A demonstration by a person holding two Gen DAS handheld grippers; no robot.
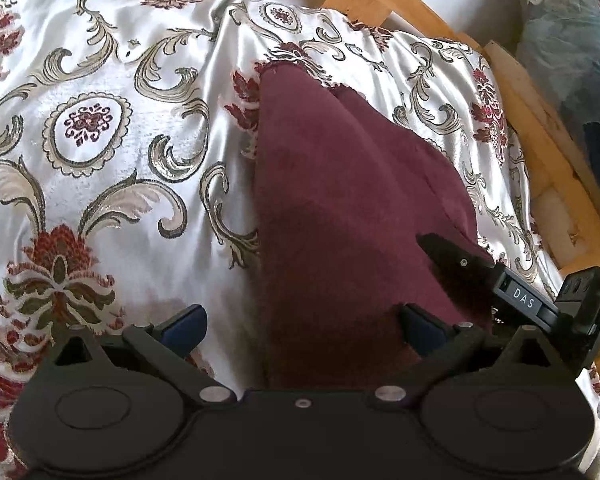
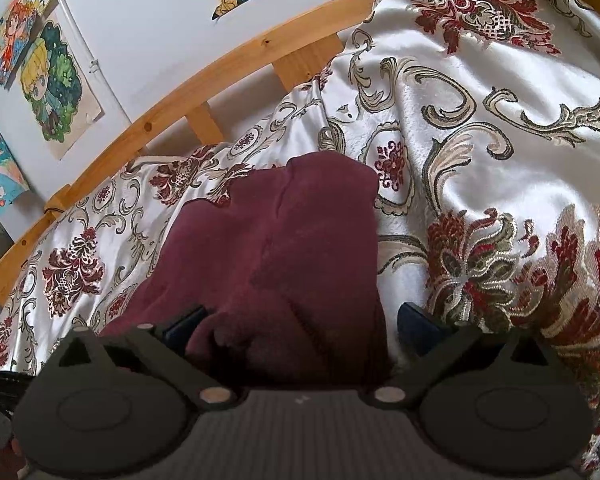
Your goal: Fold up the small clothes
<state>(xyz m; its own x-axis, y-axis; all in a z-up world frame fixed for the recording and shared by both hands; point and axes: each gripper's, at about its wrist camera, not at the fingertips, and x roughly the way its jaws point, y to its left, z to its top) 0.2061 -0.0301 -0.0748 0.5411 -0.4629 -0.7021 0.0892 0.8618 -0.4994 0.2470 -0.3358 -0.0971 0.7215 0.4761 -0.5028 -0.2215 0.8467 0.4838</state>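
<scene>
A maroon garment [image 1: 340,184] lies flat on the patterned bedspread [image 1: 100,120]. My left gripper [image 1: 300,324] is open over its near left edge; the left fingertip [image 1: 188,320] is over the bedspread and the right one [image 1: 420,324] over the cloth. The other gripper's black finger [image 1: 452,252] rests on the garment's right side. In the right wrist view the garment [image 2: 284,232] fills the centre, and my right gripper [image 2: 300,328] is open with the cloth's near edge between its jaws.
A wooden bed rail [image 1: 540,128] runs along the far side, also in the right wrist view [image 2: 180,100]. A white wall with cartoon posters [image 2: 56,88] stands behind it. The bedspread is wrinkled around the garment.
</scene>
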